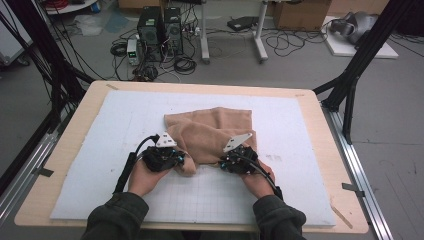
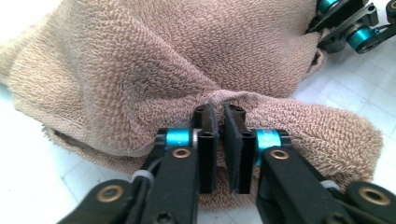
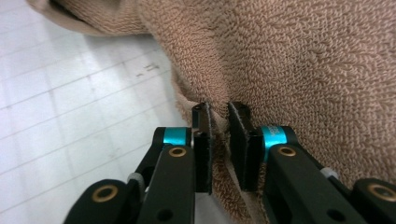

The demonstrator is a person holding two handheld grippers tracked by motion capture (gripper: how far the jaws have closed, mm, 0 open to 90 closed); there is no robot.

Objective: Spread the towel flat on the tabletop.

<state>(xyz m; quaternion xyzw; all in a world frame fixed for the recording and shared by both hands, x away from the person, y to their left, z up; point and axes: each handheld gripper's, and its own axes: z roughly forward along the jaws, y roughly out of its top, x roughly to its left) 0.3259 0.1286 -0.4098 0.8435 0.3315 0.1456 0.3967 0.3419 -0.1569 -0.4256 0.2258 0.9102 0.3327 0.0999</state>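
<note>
A tan terry towel (image 1: pixel 212 129) lies crumpled on the white gridded mat (image 1: pixel 300 150) near the middle of the table. My left gripper (image 1: pixel 183 163) is at the towel's near left corner. In the left gripper view its jaws (image 2: pixel 219 114) stand nearly together with a raised fold of the towel (image 2: pixel 140 70) pinched between the pads. My right gripper (image 1: pixel 223 161) is at the towel's near right edge. In the right gripper view its jaws (image 3: pixel 219 112) are closed on a thin edge of the towel (image 3: pixel 303 60). The left gripper view also catches part of the right gripper (image 2: pixel 348 25) at top right.
The mat covers most of a wooden table (image 1: pixel 70 145). Black frame posts (image 1: pixel 360 60) stand at both far corners. Beyond the table, computer towers (image 1: pixel 160 30), cables and boxes sit on the floor. Bare mat lies on all sides of the towel.
</note>
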